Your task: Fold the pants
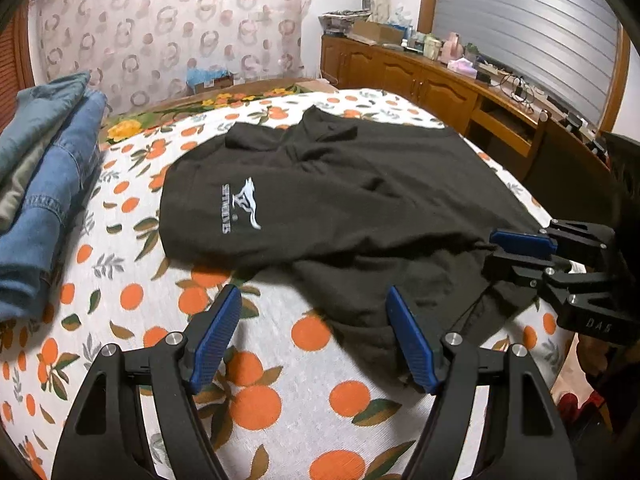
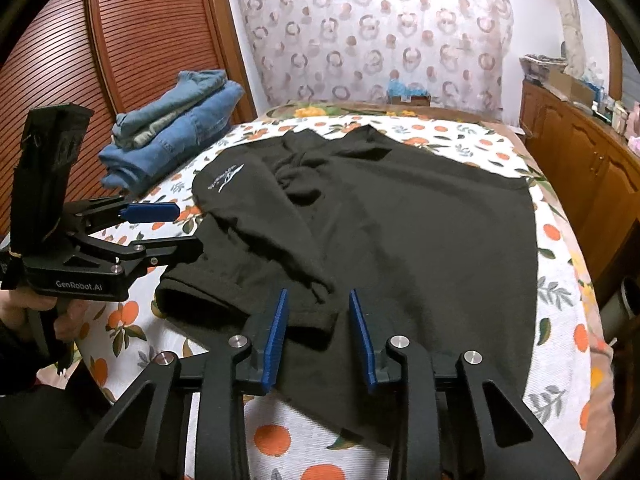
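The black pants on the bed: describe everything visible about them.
The black pants are soft, matte cloth with a white printed logo of an animal and lettering. They lie spread and wrinkled on the orange-patterned bedspread, part of the cloth folded over itself, hemmed ends nearest the cameras. The right gripper straddles one hem, fingers not pressing it; the left gripper is open at the near edge.

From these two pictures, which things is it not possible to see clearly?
- Black pants: near edge hidden behind the right claw in the right wrist view.
- Right claw's grip: left wrist view does not show whether the pads pinch the cloth.
- White logo: text too small in the right wrist view.
- Folded jeans: cut by the left wrist view's left edge.
- Items on the wooden cabinet: too small to identify.
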Demonstrator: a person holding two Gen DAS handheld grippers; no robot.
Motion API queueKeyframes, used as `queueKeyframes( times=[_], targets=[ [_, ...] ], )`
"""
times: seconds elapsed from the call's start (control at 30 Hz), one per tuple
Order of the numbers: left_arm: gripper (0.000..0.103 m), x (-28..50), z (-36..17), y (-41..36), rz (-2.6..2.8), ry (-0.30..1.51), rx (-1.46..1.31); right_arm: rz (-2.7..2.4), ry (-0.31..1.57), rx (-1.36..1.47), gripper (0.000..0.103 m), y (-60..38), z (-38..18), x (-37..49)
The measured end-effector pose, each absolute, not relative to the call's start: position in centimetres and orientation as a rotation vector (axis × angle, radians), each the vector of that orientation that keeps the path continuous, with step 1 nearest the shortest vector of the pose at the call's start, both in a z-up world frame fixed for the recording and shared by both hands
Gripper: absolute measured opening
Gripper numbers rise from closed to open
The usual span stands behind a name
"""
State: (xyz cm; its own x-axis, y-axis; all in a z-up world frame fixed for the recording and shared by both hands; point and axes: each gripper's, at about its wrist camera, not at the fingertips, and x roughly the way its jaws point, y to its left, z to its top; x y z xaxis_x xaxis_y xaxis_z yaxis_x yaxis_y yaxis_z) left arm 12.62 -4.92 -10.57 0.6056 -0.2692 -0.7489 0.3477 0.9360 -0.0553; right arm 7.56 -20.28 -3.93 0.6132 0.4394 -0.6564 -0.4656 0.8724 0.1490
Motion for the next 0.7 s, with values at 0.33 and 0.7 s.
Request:
queueKeyframes(
  times=[0.33,0.7],
  targets=[
    [0.076,12.4,-10.5,-4.7,-0.359,0.836,0.086,0.557,0.672,-0.008,0.005,-20.8,-2.2,6.7],
    [0.076,11.9,-8.1,-6.0,-0.401,0.783,0.081,0.502,0.53,-0.027,0.005,-23.8,1.4,3.4]
  ],
)
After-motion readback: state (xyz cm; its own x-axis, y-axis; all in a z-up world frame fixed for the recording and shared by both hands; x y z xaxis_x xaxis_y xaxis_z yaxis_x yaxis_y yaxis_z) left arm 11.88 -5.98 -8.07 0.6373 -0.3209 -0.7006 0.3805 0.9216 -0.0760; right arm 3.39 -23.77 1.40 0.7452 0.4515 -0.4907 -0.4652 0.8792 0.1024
